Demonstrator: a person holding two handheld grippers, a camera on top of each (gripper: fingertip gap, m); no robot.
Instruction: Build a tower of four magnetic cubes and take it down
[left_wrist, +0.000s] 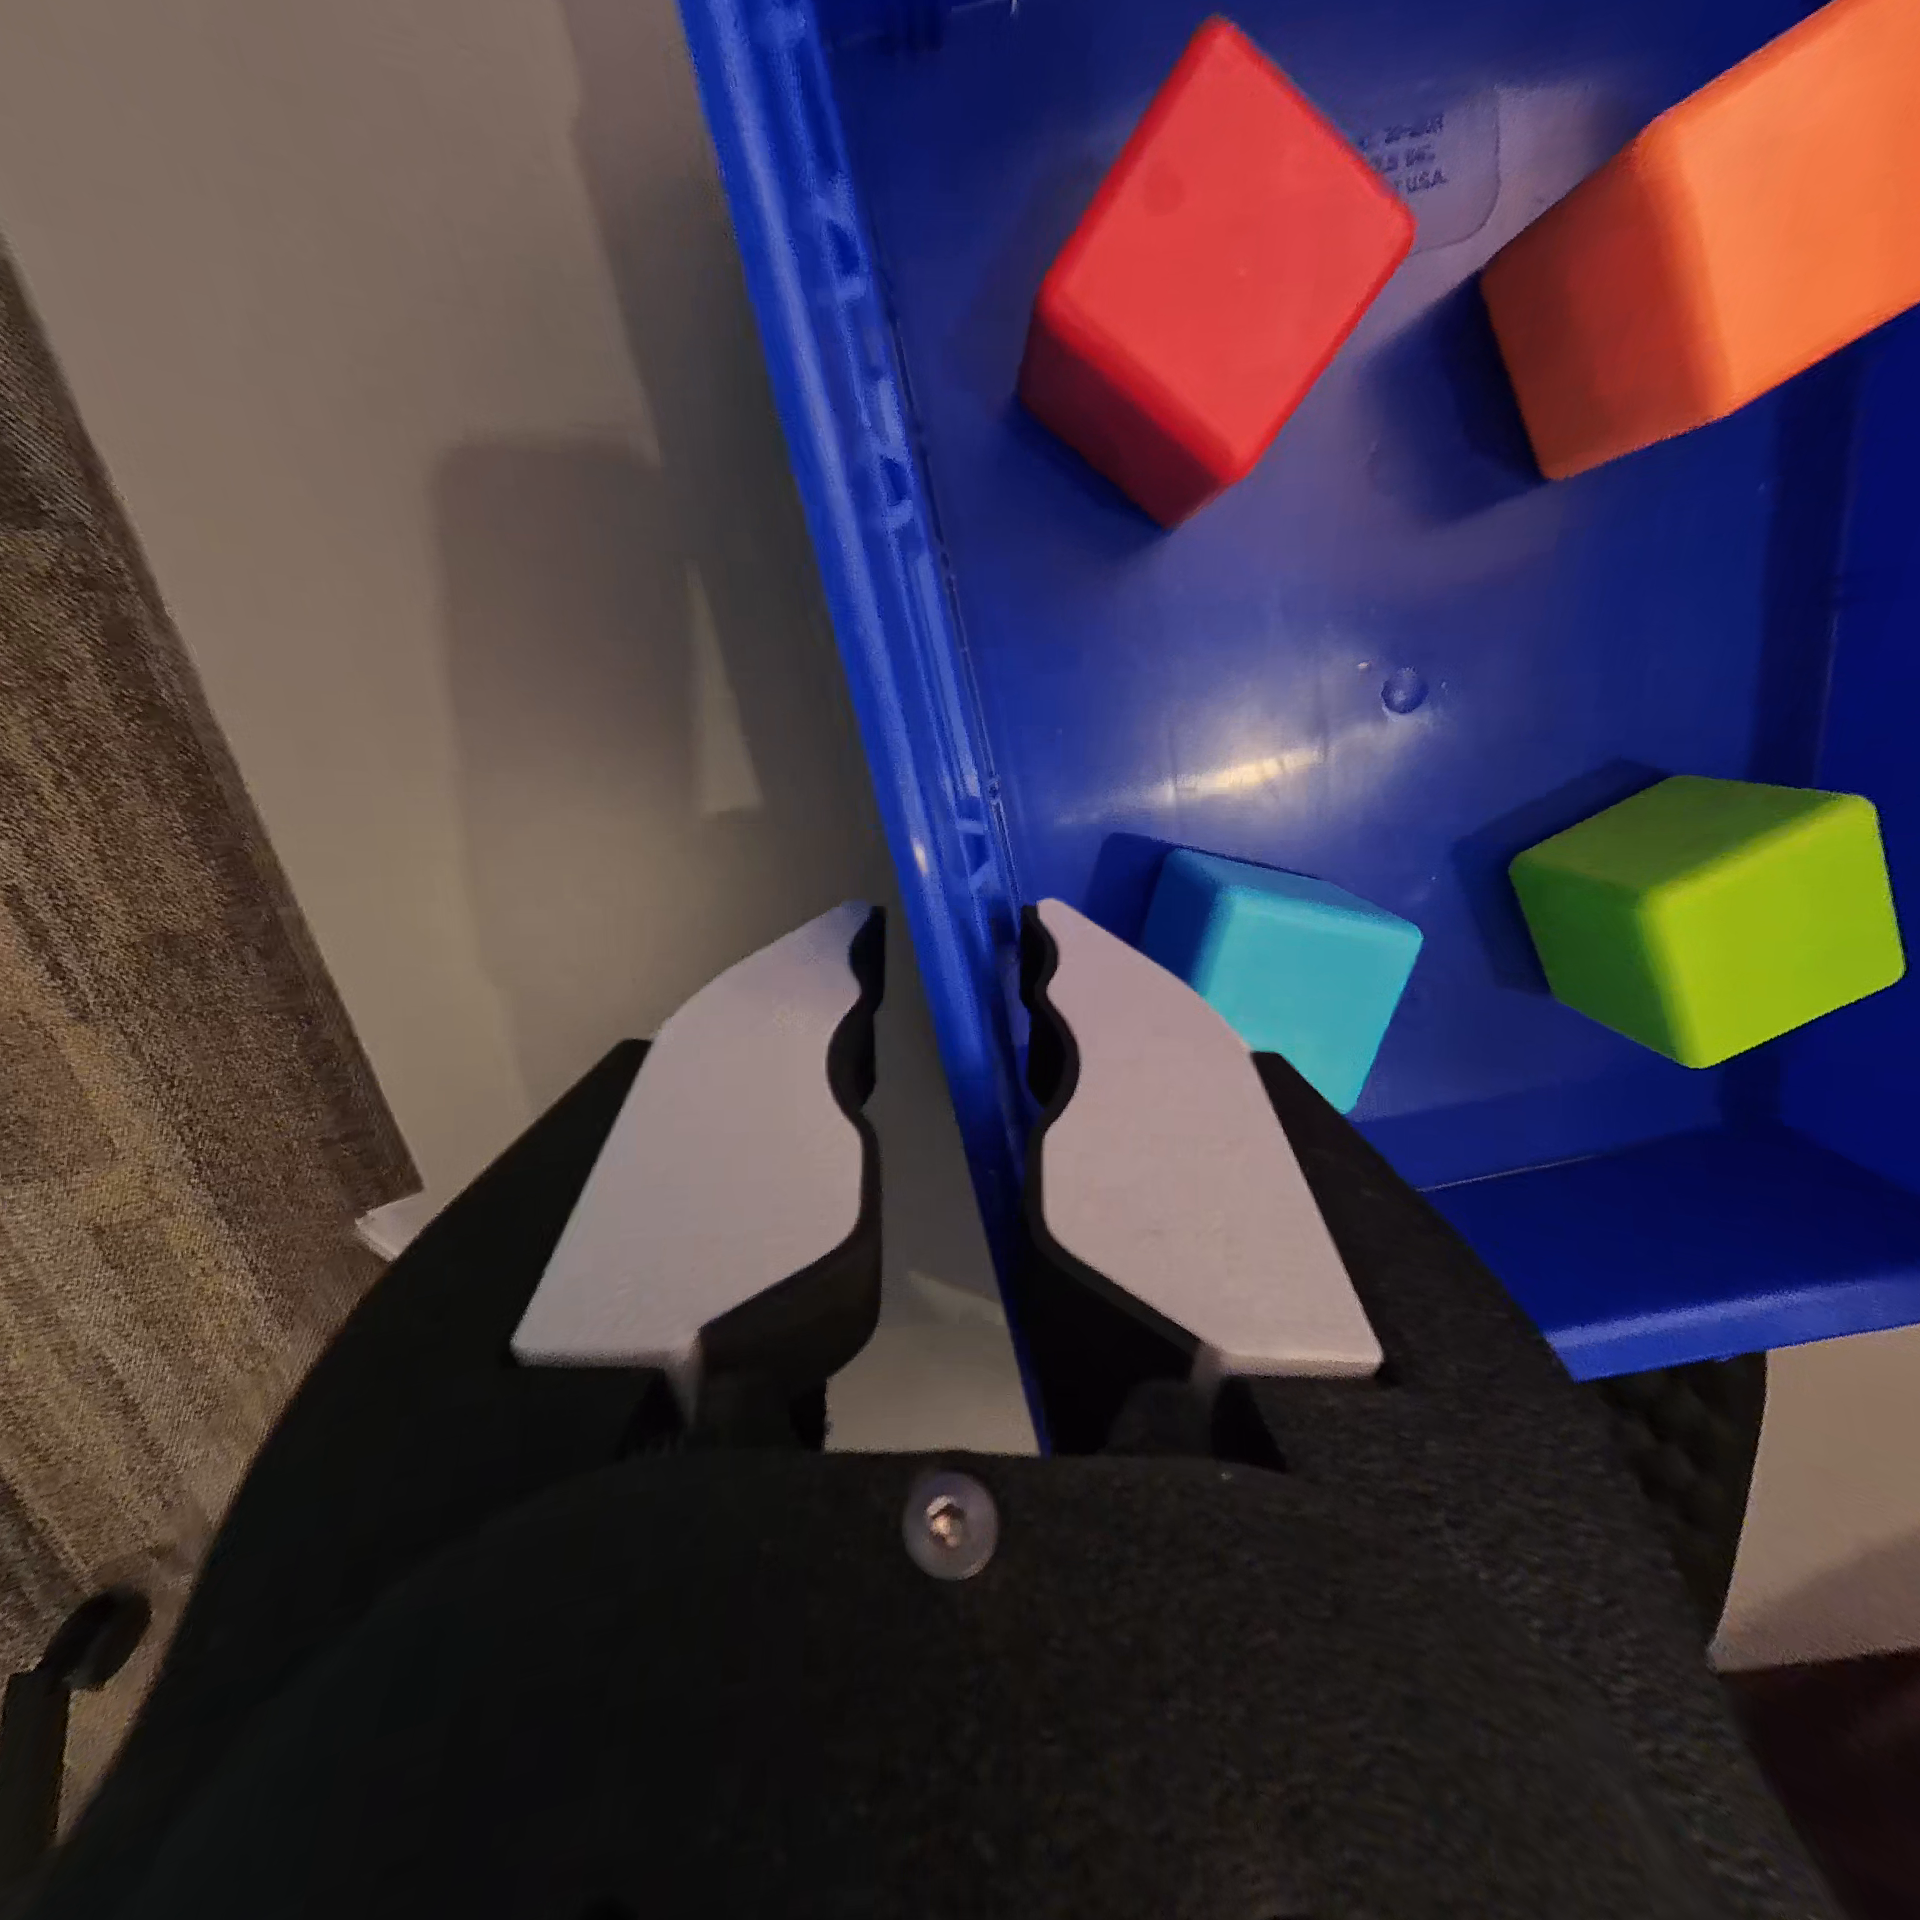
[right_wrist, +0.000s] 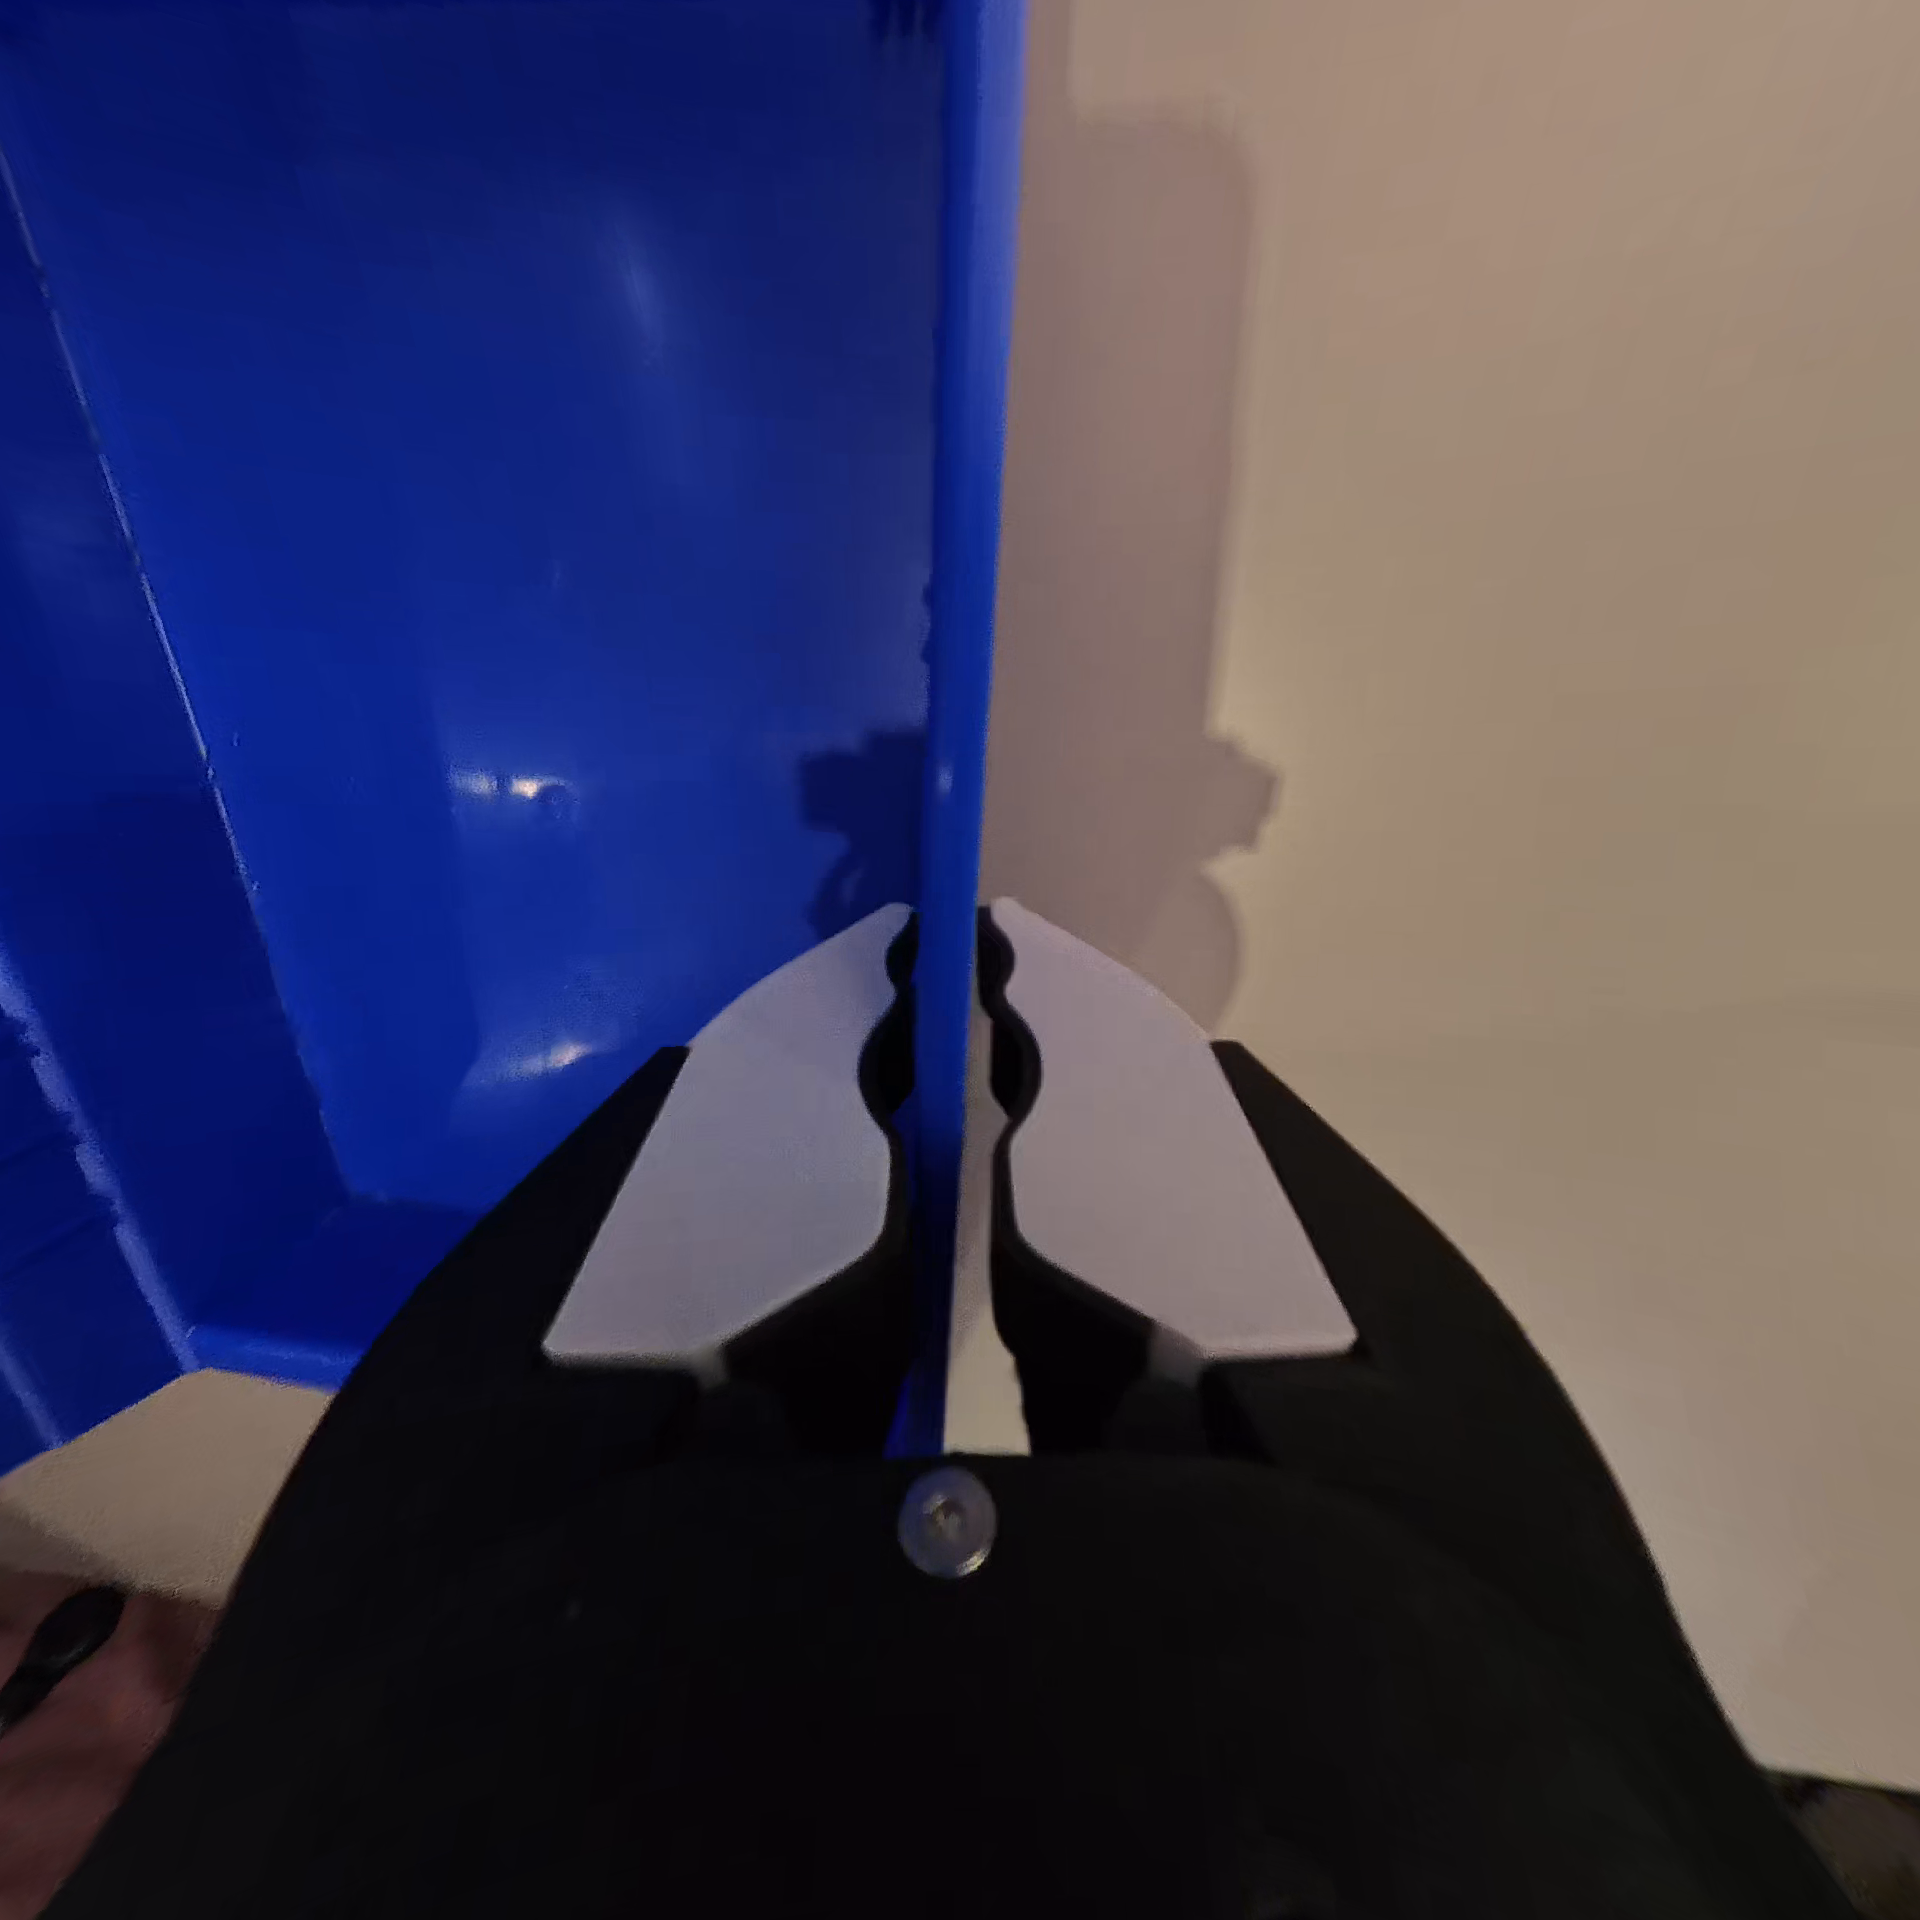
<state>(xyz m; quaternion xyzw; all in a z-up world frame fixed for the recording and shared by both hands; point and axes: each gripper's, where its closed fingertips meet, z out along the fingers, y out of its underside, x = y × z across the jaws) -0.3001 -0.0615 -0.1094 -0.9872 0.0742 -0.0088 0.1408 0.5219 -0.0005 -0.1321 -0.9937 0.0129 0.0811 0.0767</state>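
A blue plastic bin (left_wrist: 1299, 665) holds the cubes lying apart on its floor: a red cube (left_wrist: 1216, 270), an orange cube (left_wrist: 1714, 239), a light blue cube (left_wrist: 1288, 977) and a green cube (left_wrist: 1714, 914). My left gripper (left_wrist: 951, 925) straddles the bin's left wall (left_wrist: 883, 416), one finger outside and one inside next to the light blue cube, closed on the rim. My right gripper (right_wrist: 948, 920) is shut on the bin's right wall (right_wrist: 966, 520), which runs straight up between its fingers. No cubes show in the right wrist view, only the bin's bare inside (right_wrist: 520, 520).
The bin rests on a pale beige table (left_wrist: 416, 416), which also shows in the right wrist view (right_wrist: 1507, 623). Grey-brown carpet (left_wrist: 135, 883) lies beyond the table's left edge. A hand (right_wrist: 62, 1714) shows at the lower left of the right wrist view.
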